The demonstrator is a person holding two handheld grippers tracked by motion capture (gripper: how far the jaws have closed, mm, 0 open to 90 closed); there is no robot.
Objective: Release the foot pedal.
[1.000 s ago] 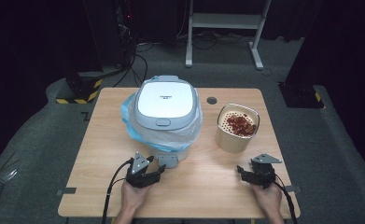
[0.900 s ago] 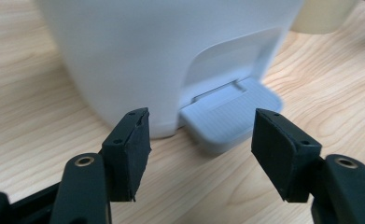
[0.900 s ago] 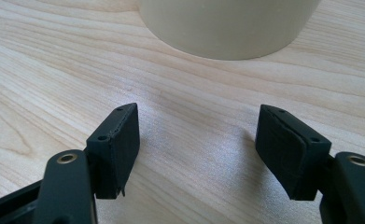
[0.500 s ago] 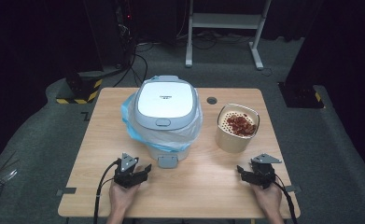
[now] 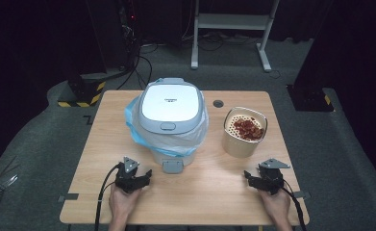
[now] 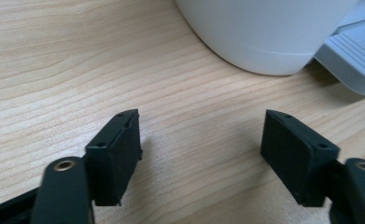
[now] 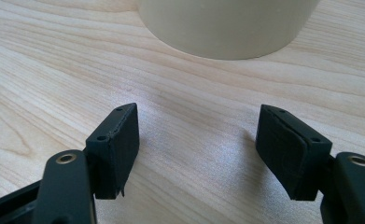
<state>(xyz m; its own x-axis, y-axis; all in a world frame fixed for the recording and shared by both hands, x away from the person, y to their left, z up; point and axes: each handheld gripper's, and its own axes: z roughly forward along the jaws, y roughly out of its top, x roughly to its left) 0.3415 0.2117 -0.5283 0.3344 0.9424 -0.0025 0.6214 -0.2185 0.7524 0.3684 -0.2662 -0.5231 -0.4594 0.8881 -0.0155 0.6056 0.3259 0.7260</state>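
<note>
A white lidded bin point(image 5: 171, 108) lined with a pale blue bag stands mid-table, its grey pedal point(image 5: 171, 166) facing the near edge. To its right sits a cream tub point(image 5: 243, 142) with red pieces point(image 5: 248, 129) in a strainer insert. My left gripper point(image 5: 142, 172) rests low on the wood, left of the pedal. Its jaws have just been opening and stand wide with nothing between them point(image 6: 201, 116); beyond them I see the bin's base point(image 6: 264, 32) and the pedal point(image 6: 353, 56). My right gripper point(image 5: 249, 178) is open and empty point(image 7: 199, 109), just short of the tub point(image 7: 227, 23).
The wooden table point(image 5: 104, 144) has a small round cable hole point(image 5: 218, 103) behind the tub. On the dark floor beyond stand a yellow-and-black striped base point(image 5: 82, 91) and a white frame point(image 5: 231, 19). Bare wood lies between the two hands.
My left gripper has drawn back leftward from the pedal toward the near edge, and its jaws have spread wider. The right gripper has stayed put.
</note>
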